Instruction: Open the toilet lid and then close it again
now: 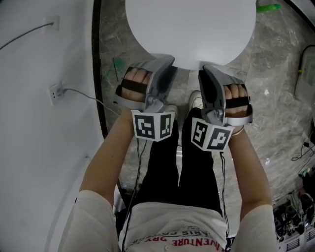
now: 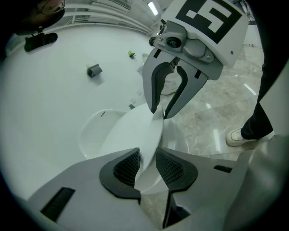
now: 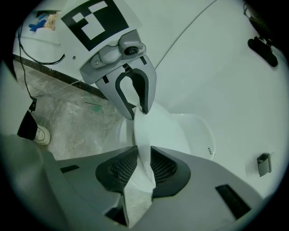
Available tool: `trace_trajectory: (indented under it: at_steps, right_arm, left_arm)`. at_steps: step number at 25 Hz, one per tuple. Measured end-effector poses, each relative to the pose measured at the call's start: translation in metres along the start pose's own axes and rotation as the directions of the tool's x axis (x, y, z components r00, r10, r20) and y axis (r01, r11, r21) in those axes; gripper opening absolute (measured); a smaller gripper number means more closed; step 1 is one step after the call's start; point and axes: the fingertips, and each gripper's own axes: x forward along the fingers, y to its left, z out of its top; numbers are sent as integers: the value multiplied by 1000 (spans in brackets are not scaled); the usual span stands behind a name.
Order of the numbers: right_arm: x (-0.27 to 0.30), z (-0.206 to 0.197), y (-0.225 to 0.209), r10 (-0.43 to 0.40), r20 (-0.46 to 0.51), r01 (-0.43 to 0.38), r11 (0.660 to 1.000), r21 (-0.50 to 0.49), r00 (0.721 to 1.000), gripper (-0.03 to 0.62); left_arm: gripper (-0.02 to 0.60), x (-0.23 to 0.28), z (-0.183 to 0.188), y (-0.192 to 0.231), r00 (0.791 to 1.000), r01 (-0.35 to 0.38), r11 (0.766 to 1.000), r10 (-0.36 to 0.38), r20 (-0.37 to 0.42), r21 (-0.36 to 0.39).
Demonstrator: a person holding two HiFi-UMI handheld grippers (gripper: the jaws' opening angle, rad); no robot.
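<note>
- Toilet lid white and round, front edge raised off the bowl, tilted.
- Left gripper was clamped on the lid's front edge, left of the middle; rim sat between the ribbed pads.
- Right gripper was clamped on the same front edge just beside it; rim was pinched between its pads.
- Both grippers pointed down and forward, marker cubes toward the person.
- Left hand and right hand were strapped into the handles.
- White shoe stood on the marble floor below the lid's front edge.
- Socket with cable was on the left wall; green item lay on the floor at the top right.
</note>
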Motion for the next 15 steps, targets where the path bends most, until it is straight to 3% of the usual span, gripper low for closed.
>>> trace_trajectory:
  at_steps: [10, 15]
  right_arm:
    - [-45, 20, -64, 40, 37, -41, 999, 18, 998, 46]
    - [-60, 28, -107, 94, 49, -94, 996, 4, 994, 46]
  left_arm:
    - [103, -39, 44, 63, 1000, -19, 998, 20, 19, -65]
    - [86, -50, 66, 102, 997, -74, 996, 74, 2, -55]
